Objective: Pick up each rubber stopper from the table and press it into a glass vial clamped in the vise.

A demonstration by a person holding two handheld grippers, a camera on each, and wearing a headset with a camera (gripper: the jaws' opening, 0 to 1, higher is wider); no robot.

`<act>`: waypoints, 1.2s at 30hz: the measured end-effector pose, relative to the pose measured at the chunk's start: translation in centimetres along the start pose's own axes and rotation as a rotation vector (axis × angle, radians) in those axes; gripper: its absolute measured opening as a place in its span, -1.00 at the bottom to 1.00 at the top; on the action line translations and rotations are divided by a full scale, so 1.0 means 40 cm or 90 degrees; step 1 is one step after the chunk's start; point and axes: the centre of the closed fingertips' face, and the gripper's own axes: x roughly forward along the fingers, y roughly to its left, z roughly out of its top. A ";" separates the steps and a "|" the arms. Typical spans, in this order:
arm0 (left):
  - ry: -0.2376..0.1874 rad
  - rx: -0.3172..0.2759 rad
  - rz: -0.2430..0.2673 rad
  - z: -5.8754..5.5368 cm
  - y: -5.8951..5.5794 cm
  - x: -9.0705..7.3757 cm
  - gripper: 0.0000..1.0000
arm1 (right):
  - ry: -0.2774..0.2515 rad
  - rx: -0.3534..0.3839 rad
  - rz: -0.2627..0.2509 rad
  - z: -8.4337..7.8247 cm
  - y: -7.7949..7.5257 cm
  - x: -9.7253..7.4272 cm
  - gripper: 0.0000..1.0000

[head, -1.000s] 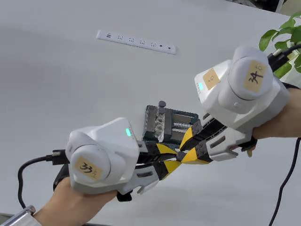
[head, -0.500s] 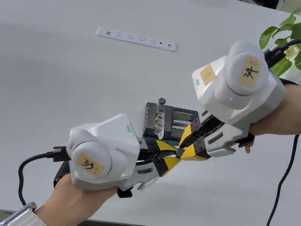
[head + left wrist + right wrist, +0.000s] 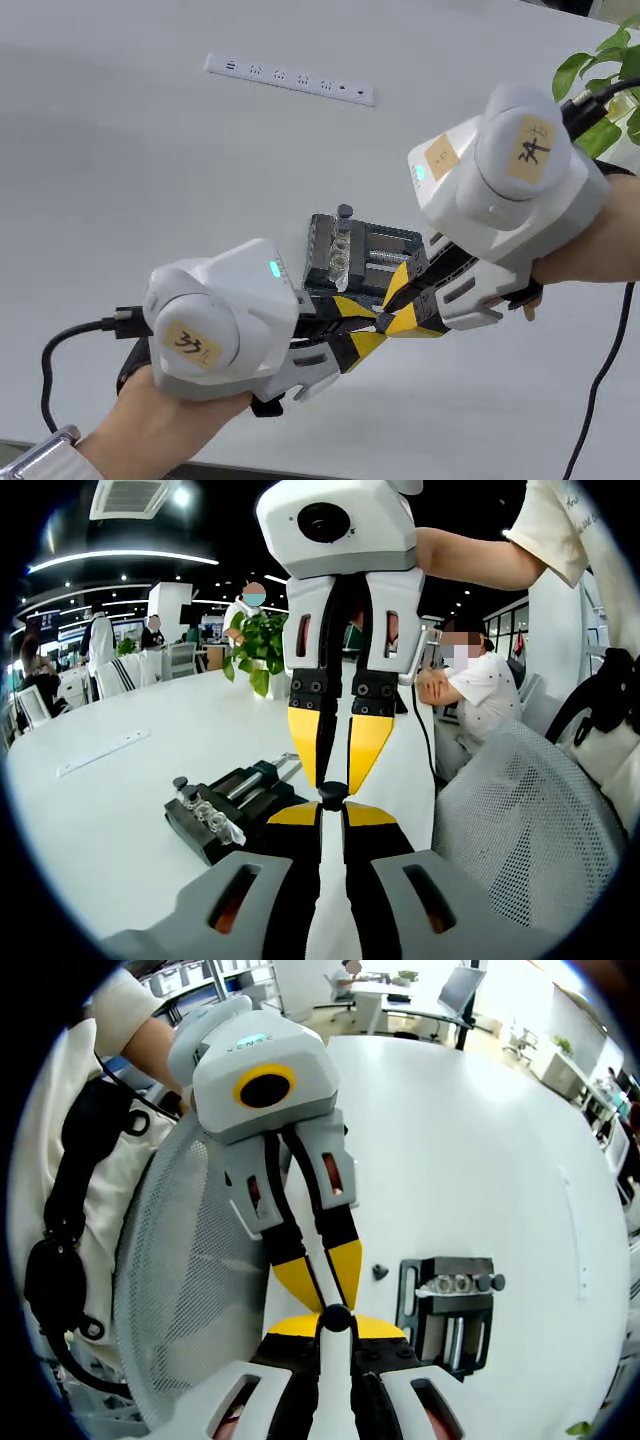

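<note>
Left claw (image 3: 331, 810) and right claw (image 3: 336, 1326) meet tip to tip, both clenched on one rubber stopper (image 3: 331, 792) just beside the vise (image 3: 356, 256) (the right gripper view adds a loose stopper (image 3: 380, 1271) near it).

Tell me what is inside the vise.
A row of clear glass vials stands clamped in the vise; the end one carries a dark stopper. Their lower parts are hidden by the vise body.

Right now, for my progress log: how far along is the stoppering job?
Done: one capped vial at the end of the vise. In hand: a stopper pinched where left tongs and right tongs meet tip to tip. Still to do: the open vials beside it, and a loose stopper lying on the table.
</note>
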 end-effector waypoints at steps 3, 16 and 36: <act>0.000 -0.003 0.000 0.001 0.000 0.003 -0.92 | 0.002 0.000 0.000 -0.001 -0.001 0.000 -0.90; 0.012 -0.009 0.022 -0.014 0.021 -0.003 -0.61 | 0.001 0.006 -0.001 -0.010 -0.017 -0.002 -0.90; 0.022 -0.048 0.124 -0.053 0.141 -0.039 0.55 | 0.001 0.005 -0.010 0.006 -0.126 0.002 -0.90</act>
